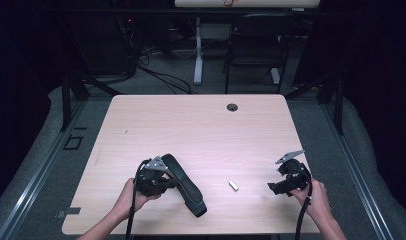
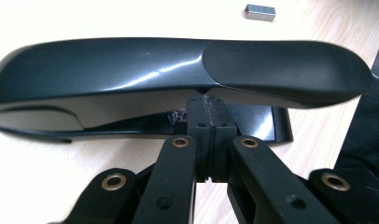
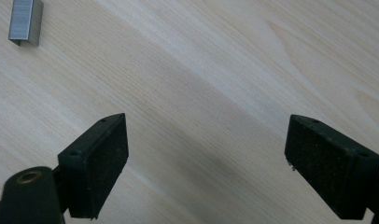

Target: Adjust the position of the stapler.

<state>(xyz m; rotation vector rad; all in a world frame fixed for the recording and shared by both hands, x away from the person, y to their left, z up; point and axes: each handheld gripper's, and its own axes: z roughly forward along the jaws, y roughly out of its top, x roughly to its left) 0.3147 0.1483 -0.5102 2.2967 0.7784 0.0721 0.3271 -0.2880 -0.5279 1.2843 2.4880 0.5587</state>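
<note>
The left gripper (image 2: 206,140), jaws pressed together, steadies the stapler (image 2: 178,79); the right gripper (image 3: 206,163) gapes wide beside it, likely reaching next for the staple strip (image 3: 25,21).

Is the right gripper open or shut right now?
Open. In its own view the right gripper has its two pads spread wide apart with bare table between them, holding nothing.

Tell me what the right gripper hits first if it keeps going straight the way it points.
Probably bare table: the right gripper, jaws open, aims at wood, with the staple block off to one side of that line.
</note>
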